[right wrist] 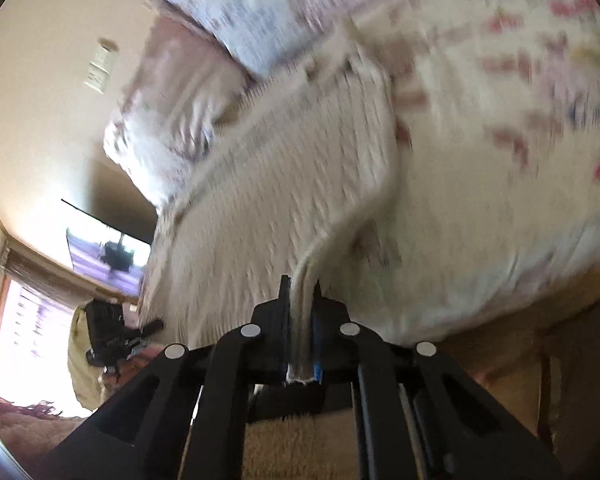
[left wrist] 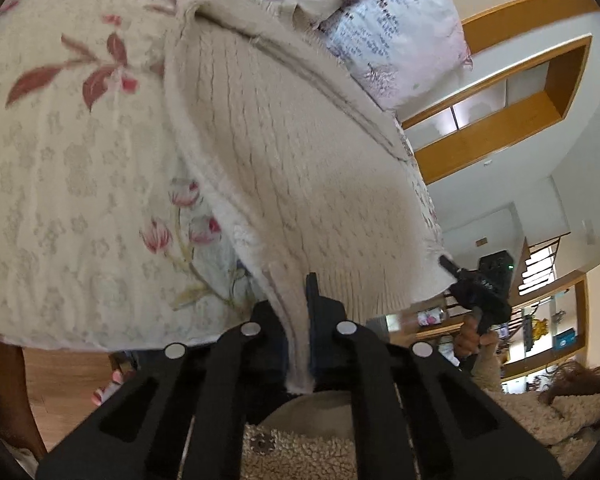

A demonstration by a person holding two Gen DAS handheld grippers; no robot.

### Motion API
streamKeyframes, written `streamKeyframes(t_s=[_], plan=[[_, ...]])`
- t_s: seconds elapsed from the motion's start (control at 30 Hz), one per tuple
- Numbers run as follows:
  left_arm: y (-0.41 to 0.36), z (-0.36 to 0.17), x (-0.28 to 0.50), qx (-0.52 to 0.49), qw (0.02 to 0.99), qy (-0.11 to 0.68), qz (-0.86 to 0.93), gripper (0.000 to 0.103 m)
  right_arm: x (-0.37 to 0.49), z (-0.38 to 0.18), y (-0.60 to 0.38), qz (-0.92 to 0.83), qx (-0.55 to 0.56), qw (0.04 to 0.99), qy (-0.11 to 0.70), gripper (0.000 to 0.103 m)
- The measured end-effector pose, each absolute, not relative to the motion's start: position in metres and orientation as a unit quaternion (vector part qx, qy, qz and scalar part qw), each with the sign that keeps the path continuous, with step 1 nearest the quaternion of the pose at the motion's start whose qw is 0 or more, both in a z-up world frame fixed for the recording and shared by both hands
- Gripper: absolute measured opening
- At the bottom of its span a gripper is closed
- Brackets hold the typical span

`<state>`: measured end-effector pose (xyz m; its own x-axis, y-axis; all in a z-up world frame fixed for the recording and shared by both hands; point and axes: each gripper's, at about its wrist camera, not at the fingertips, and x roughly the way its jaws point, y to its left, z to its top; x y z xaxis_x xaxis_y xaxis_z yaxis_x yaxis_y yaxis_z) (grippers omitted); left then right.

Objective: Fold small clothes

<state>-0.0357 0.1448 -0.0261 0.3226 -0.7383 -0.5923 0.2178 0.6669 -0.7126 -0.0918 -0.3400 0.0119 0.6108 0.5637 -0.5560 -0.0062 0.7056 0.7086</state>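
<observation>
Closest in the left wrist view: left hand-held gripper [left wrist: 298, 320], narrowed tight on a folded hem of the cream knit sweater [left wrist: 284, 160], edge poking out behind the pads at 6 o'clock. Below that, a nubbly fleece sleeve, cut off by the frame. At 4 o'clock, small and part hidden by the sweater's corner, the right hand-held gripper [left wrist: 450, 266] pinching that corner. Sweater ribbed, cable-textured, fuzzy at the edges, stretched from both grips up toward 12 o'clock over the bed [left wrist: 60, 160], whose quilted cover shows pink and red flowers. Farther off at 1 o'clock, a pillow [left wrist: 400, 36] with fine purple print.

Right wrist view heavily blurred. Right hand-held gripper [right wrist: 300, 320] likewise clamped on a doubled sweater [right wrist: 268, 184] edge. Left hand-held gripper [right wrist: 152, 326] at 8 o'clock, dark and hard to make out. Bed [right wrist: 520, 200] pattern smeared beyond reading.
</observation>
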Motion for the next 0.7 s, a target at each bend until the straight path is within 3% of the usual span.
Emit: streamKeyframes(t_s=[0.2, 0.7], plan=[[0.157, 0.002, -0.027, -0.251, 0.812, 0.442, -0.286, 0.006, -0.093, 0.04, -0.341, 0.136, 0.304, 0.888, 0.318, 0.008], [0.164, 0.064, 0.029, -0.219, 0.879, 0.363, -0.22, 0.006, -0.065, 0.076, -0.332, 0.102, 0.233, 0.942, 0.221, 0.008]])
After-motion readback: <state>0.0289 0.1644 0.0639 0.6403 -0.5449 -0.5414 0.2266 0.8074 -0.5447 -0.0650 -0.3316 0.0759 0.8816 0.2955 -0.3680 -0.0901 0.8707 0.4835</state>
